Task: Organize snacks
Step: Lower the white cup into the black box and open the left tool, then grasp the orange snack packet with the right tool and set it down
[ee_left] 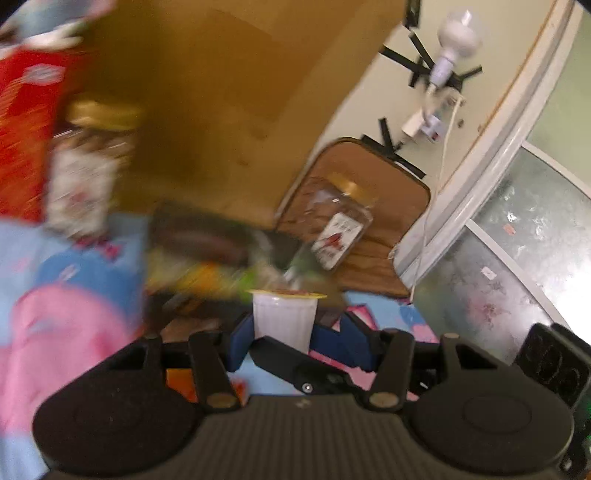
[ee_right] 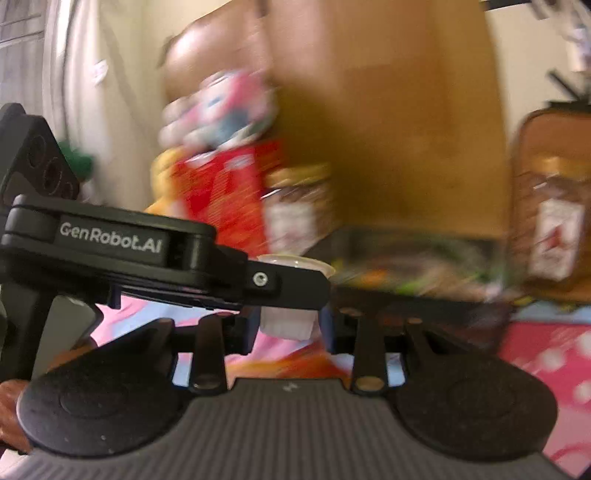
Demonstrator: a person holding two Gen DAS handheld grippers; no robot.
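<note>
The left gripper [ee_left: 283, 341] clamps a white cup [ee_left: 285, 317] between its blue pads; the right gripper [ee_right: 288, 328] pinches the same cup (background blurred), box [ee_left: 236, 99] beyond.

A pale cream wall [ee_left: 354, 99] carries strips of black tape [ee_left: 402, 59] and a white bulb [ee_left: 460, 31] in a socket, its white cord [ee_left: 439, 184] trailing down past a white door frame [ee_left: 517, 122]. A tall brown cardboard panel [ee_left: 240, 92] stands against the wall beside a brown cushioned chair back [ee_left: 391, 184]. Daylight falls on a speckled grey floor [ee_left: 517, 240] beyond the frame, while a bright cartoon-print cloth [ee_left: 66, 295] in pink and blue covers the near surface.
</note>
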